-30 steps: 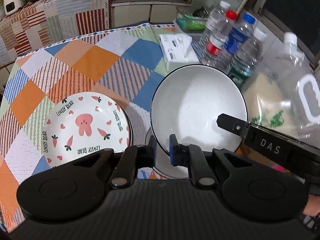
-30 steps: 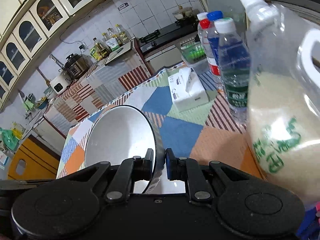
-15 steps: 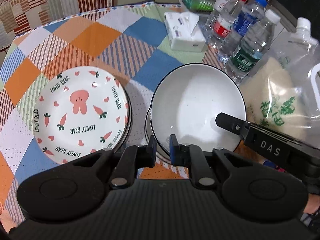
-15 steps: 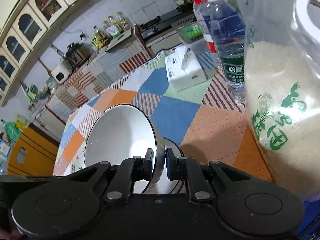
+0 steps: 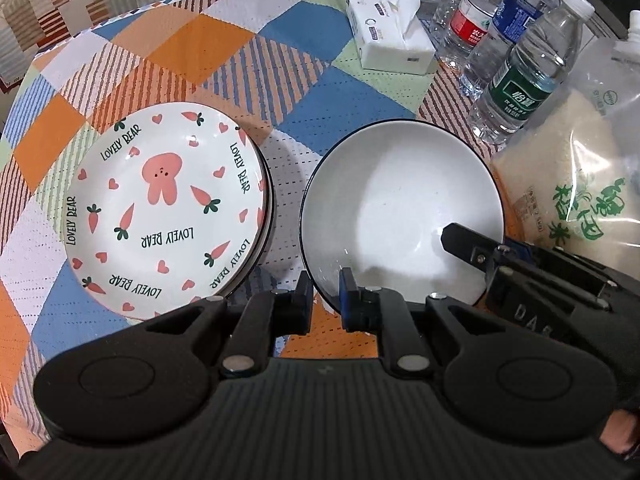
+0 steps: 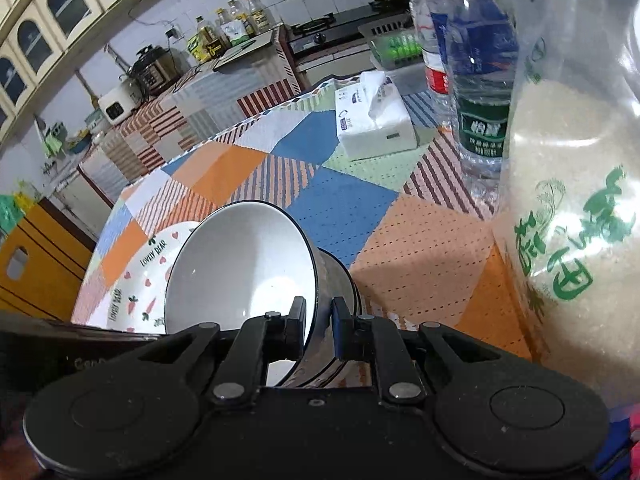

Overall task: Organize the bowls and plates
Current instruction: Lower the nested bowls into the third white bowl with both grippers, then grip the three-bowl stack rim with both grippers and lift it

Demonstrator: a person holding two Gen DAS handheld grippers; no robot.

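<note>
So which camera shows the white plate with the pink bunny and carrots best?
The left wrist view: the white bunny plate shows nearly whole, print readable. In the right wrist view only a sliver shows behind the black-rimmed white bowl.

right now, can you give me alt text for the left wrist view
Two black grippers, the left gripper and the right gripper, pinch the rim of a plain white bowl above a patchwork tablecloth. Left of it sits a rabbit-and-carrot plate; water bottles, a tissue pack and a rice bag stand behind.
</note>
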